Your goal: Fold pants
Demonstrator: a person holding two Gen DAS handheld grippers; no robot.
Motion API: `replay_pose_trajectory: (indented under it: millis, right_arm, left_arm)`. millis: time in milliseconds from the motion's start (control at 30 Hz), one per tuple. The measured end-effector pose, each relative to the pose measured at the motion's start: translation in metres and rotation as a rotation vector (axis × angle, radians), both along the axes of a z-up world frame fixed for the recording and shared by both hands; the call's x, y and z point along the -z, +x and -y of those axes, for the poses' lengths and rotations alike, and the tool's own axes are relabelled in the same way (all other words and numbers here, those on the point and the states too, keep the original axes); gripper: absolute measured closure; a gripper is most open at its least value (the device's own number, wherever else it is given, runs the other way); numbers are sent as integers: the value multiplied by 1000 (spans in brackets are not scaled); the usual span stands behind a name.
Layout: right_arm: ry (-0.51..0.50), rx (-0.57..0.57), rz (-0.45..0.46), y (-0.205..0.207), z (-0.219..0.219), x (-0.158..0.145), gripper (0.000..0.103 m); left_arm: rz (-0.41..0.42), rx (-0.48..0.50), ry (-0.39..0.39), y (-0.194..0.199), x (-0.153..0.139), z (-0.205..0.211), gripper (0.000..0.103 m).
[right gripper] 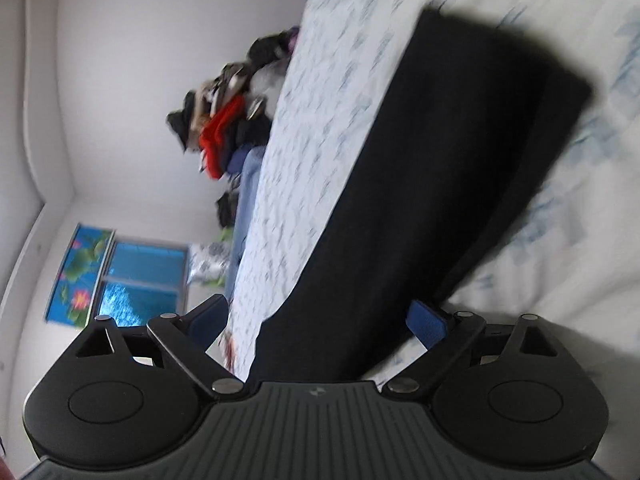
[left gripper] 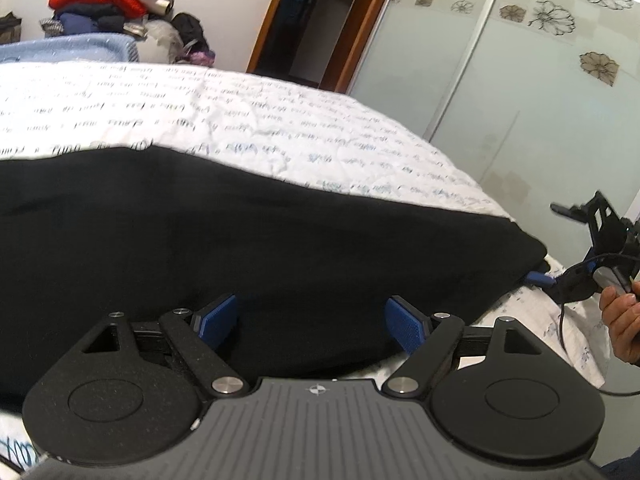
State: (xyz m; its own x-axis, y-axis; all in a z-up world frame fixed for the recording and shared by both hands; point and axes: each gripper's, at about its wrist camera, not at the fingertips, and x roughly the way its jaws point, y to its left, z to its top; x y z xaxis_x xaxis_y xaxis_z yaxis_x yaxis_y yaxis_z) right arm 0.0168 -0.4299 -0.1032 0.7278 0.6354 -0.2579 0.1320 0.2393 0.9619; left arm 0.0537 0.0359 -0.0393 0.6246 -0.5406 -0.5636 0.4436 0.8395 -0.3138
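Black pants lie flat on bedspread — both claws gaping.

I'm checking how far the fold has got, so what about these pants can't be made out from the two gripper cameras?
- Left wrist view: the black pants run off the left edge, and the left gripper covers their near edge.
- Same view: the cloth is uniformly dark, so layers and creases cannot be counted.
- Right wrist view: motion blur smears the pants' far end and the bedspread print.
- Right gripper body hides the near hem.
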Motion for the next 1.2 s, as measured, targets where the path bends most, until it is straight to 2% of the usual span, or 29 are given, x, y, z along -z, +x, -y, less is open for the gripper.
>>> replay_pose_trajectory:
  millis: [233, 333, 400, 567, 633, 733, 800, 867, 967, 1200]
  right_arm:
    - [82, -89, 15, 17, -40, -3, 4]
    - [66, -144, -23, 23, -64, 1, 2]
    - [43, -182, -13, 27, -82, -2, 1]
    - [80, -220, 4, 44, -112, -1, 0]
    - [170, -175, 11, 44, -102, 4, 0]
    - [461, -43, 51, 29, -69, 21, 0]
    - [585, 41, 103, 15, -46, 29, 0]
    - [627, 131, 153, 1, -22, 33, 0]
    - [656, 259, 173, -14, 5, 44, 0]
    - [671, 375, 185, -31, 39, 52, 0]
  left_arm:
    - [14, -3, -7, -5, 5, -5, 19]
    - [11, 1, -24, -4, 3, -5, 19]
    - [9, 4, -32, -2, 4, -5, 18]
    - [13, 10, -19, 0, 8, -2, 17]
    - [19, 19, -10, 0, 10, -2, 16]
    - [25, 21, -20, -1, 11, -4, 16]
    - [25, 24, -24, -1, 13, -4, 14]
    - [27, 32, -20, 0, 13, -2, 11]
    - [32, 46, -2, 0, 13, 1, 9]
    - [37, 46, 10, 0, 13, 2, 9]
